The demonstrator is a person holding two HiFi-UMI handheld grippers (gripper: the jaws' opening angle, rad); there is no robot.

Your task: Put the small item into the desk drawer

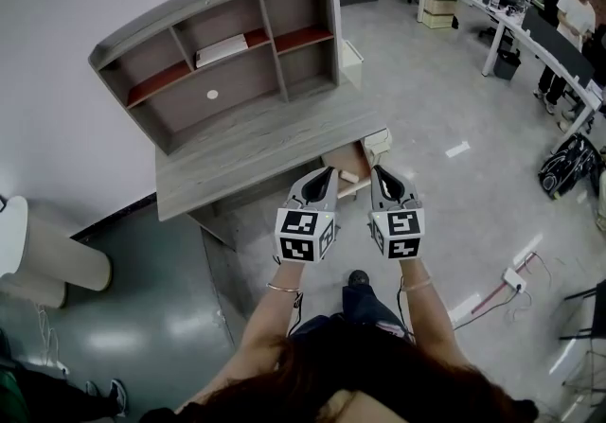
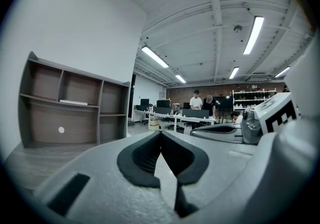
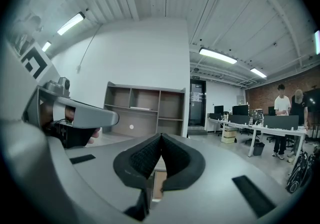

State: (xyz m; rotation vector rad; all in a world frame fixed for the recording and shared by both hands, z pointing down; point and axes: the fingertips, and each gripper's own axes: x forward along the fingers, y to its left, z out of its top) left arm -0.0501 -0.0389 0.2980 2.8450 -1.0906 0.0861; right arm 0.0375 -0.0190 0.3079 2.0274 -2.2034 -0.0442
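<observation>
- Against the white wall stands the desk point(image 1: 256, 151) with a shelf unit point(image 1: 237, 80) on top. Its drawer point(image 1: 333, 160) is pulled out near the right end, and the wooden inside shows.
- Both claws hang level, side by side, just in front of the open drawer and touching neither it nor the desk.
- Left gripper point(image 1: 326, 175): the jaws are pressed together, pad against pad, with nothing between them. Its own view shows only bare floor through the slit below the pads.
- Right gripper point(image 1: 379, 171): the jaws are likewise closed tight and hold nothing. A strip of the drawer's wood shows through the slit below its pads.
- A small pale piece point(image 1: 348, 176) lies inside the drawer, seen from the head view between the two gripper tips. It is probably the small item, though it is too small to be sure, and neither claw touches it.
- The placing looks done, so pushing the drawer shut is probably what remains.
- To do that well, leave the jaws closed as a blunt tip and set one squarely on the drawer front. Push straight along the runners so the drawer does not skew, with the other claw out of the gap.
</observation>
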